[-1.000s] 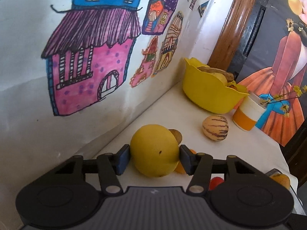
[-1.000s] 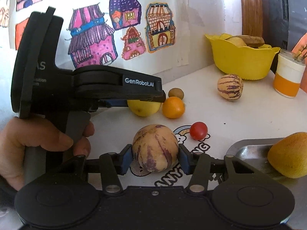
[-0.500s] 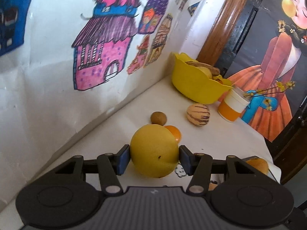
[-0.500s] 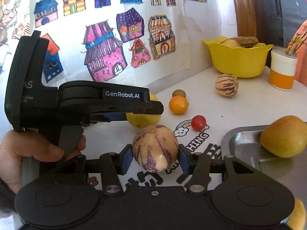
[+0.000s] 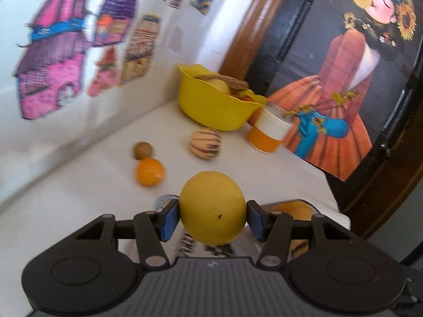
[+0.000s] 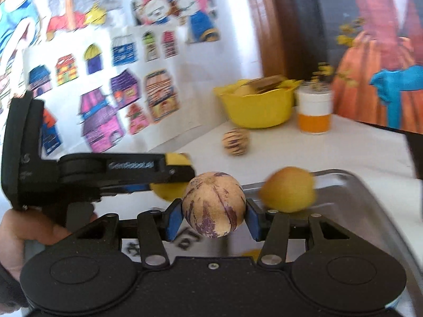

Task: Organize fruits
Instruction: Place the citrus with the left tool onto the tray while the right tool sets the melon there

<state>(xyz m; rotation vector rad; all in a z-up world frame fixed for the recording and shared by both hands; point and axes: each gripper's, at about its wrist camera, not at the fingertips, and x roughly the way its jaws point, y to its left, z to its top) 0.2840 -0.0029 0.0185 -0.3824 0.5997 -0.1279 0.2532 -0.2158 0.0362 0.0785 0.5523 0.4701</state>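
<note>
My left gripper [image 5: 212, 220] is shut on a round yellow fruit [image 5: 212, 208], held above the white table. My right gripper [image 6: 213, 218] is shut on a purple-striped pepino melon [image 6: 213, 204], carried beside a metal tray [image 6: 370, 198] that holds a yellow-orange fruit [image 6: 288, 189]. In the right wrist view the left gripper [image 6: 182, 174] reaches in from the left with its yellow fruit [image 6: 169, 190], a hand [image 6: 15, 237] on its handle. Loose on the table lie an orange [image 5: 149, 171], a brown kiwi [image 5: 142, 150] and a second striped melon [image 5: 205, 144].
A yellow bowl [image 5: 214, 111] with several fruits stands at the back by the wall, an orange-and-white cup [image 5: 269, 134] beside it. The paper-covered wall runs along the left. The table's edge drops off at the right near a dark door.
Both grippers have swung rightward and risen a little with their fruits. The tray and its fruit are now close in front of the right gripper; the cherry tomato has dropped out of sight.
</note>
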